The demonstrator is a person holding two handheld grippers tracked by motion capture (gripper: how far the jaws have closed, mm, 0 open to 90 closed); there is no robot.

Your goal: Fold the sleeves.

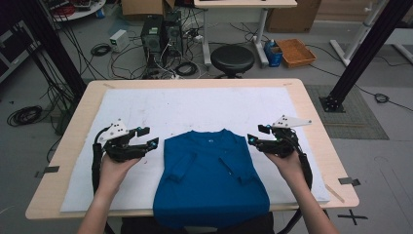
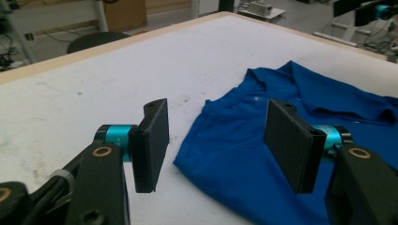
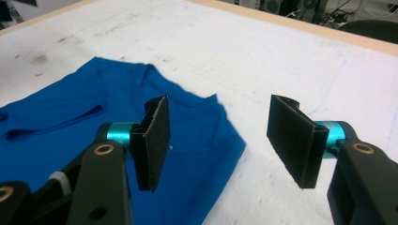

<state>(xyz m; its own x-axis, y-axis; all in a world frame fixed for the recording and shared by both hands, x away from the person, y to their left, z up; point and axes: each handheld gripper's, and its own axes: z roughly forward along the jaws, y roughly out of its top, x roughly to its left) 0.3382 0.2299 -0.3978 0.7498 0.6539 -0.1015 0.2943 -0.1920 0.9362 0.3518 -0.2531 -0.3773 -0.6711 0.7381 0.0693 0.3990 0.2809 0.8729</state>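
One blue shirt (image 1: 212, 175) lies at the table's six o'clock, with two sleeves folded onto it. One white cloth (image 1: 146, 105) covers one wooden table (image 1: 78, 109). Two grippers flank the shirt: the left gripper (image 1: 148, 137) at nine o'clock, the right gripper (image 1: 255, 134) at three. One black stool (image 1: 232, 59) stands at twelve o'clock.
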